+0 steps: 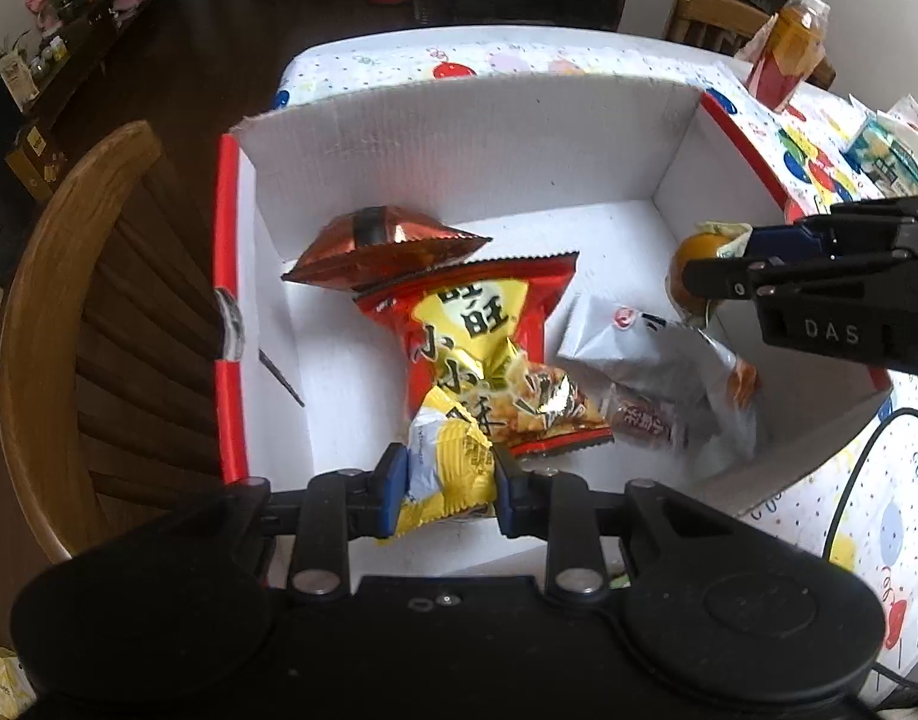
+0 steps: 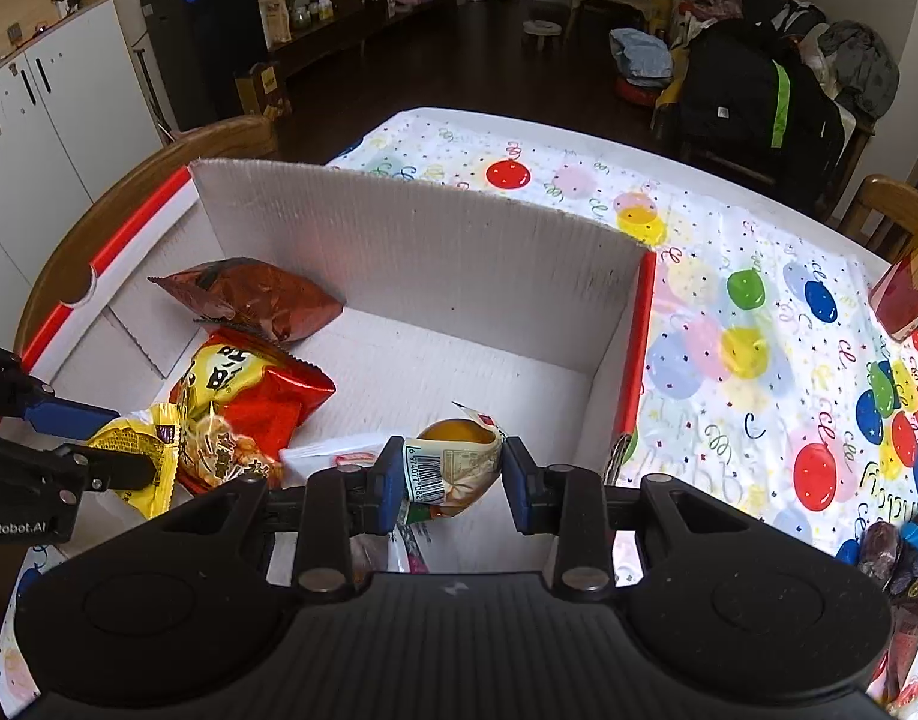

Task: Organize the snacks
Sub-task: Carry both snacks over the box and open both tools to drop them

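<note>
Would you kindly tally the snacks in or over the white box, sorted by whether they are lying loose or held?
Lying loose: 3 (brown bag, red and yellow bag, white packet)
Held: 2 (yellow packet, orange jelly cup)
Total: 5

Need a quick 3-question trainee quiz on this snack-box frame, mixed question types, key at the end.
1. True or false: the left gripper is empty.
2. What does the right gripper hold? A) the copper-brown bag B) an orange jelly cup with a barcode label C) the white packet
3. Fill in: the red and yellow snack bag lies inside the white ____.

Key
1. False: it is shut on a small yellow packet.
2. B: the orange jelly cup sits between its fingers, over the cardboard box. The copper-brown bag and white packet lie in the box.
3. cardboard box.
</note>
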Action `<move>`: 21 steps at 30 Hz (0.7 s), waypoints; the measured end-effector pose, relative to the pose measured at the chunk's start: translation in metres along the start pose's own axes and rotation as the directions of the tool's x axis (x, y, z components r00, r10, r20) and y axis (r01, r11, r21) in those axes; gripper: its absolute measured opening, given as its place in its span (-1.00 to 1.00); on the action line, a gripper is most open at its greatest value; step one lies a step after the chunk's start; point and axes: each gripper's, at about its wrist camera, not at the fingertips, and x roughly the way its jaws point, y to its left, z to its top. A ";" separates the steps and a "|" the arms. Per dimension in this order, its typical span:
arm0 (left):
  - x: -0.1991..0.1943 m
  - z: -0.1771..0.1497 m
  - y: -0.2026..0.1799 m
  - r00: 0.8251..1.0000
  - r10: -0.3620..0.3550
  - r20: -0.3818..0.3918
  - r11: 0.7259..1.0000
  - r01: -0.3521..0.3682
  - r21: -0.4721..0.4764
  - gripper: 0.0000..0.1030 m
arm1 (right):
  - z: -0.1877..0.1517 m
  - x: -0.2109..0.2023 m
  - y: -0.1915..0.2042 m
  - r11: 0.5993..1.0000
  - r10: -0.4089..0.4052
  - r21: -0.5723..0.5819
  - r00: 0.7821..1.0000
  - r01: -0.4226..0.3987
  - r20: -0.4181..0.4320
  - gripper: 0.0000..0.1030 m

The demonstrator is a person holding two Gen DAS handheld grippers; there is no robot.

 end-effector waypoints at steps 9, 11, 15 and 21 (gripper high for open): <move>0.014 0.000 -0.002 0.999 -0.007 -0.032 1.000 0.007 -0.015 -0.47 | -0.006 -0.002 0.000 1.000 0.008 0.002 1.000 -0.008 -0.013 -0.34; 0.014 0.001 -0.001 0.999 -0.012 -0.034 1.000 0.011 -0.026 -0.44 | -0.008 -0.004 0.000 1.000 0.006 0.004 1.000 -0.006 -0.013 -0.33; 0.013 0.001 -0.001 0.999 -0.013 -0.031 0.999 0.011 -0.040 -0.34 | -0.012 -0.009 -0.001 1.000 0.009 0.009 1.000 -0.009 -0.008 -0.29; 0.005 -0.001 -0.004 1.000 -0.013 -0.012 0.999 0.013 -0.051 -0.11 | -0.016 -0.026 -0.003 0.999 0.029 0.029 0.999 -0.030 0.027 0.06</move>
